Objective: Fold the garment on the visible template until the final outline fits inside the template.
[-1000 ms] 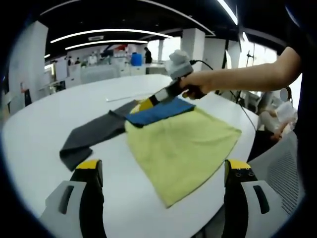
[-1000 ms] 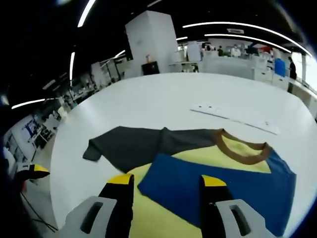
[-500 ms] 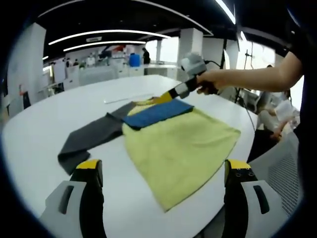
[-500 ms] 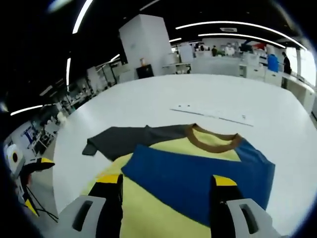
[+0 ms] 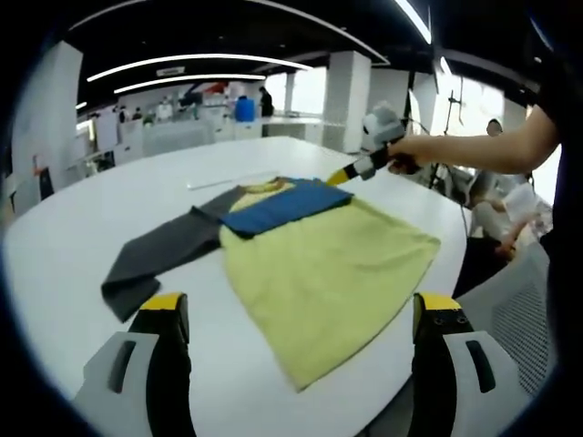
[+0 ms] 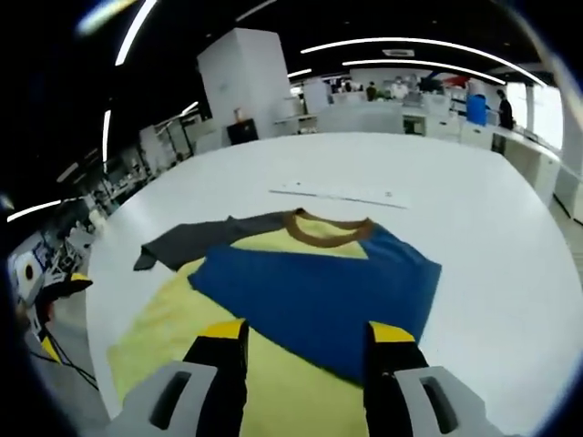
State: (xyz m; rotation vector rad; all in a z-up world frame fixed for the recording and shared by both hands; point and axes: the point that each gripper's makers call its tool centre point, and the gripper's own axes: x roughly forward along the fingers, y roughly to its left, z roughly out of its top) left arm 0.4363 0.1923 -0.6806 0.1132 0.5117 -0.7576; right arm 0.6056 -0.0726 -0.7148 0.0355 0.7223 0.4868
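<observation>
You are working in a wide open-plan room with long curved ceiling lights (image 5: 209, 62), white pillars (image 6: 237, 82) and rows of workstations far behind, where a few people stand.

Your desk (image 5: 64, 228) is large, round and white, with a smooth matte top. Near its far side lies a thin white strip (image 6: 339, 194), flat on the surface and well apart from the cloth.

The garment (image 5: 328, 273) lies spread on the desk on the side near you. Its body is yellow-green. A blue sleeve (image 6: 319, 296) is folded across the chest, under the brown collar (image 6: 323, 229). The dark grey sleeve (image 5: 155, 259) stretches out flat to one side, past the body's edge. In the left gripper view the hem reaches close to the desk's rim on the right.

Your left gripper (image 5: 296, 364) hangs above the near edge of the desk, its jaws spread wide with nothing between them. Your right gripper (image 6: 305, 364) is above the blue sleeve, held off the cloth, jaws parted and holding nothing. In the left gripper view it sits in your hand (image 5: 410, 155) beyond the blue sleeve.

A person in a white sleeve (image 5: 510, 214) sits beyond the desk at the right.
</observation>
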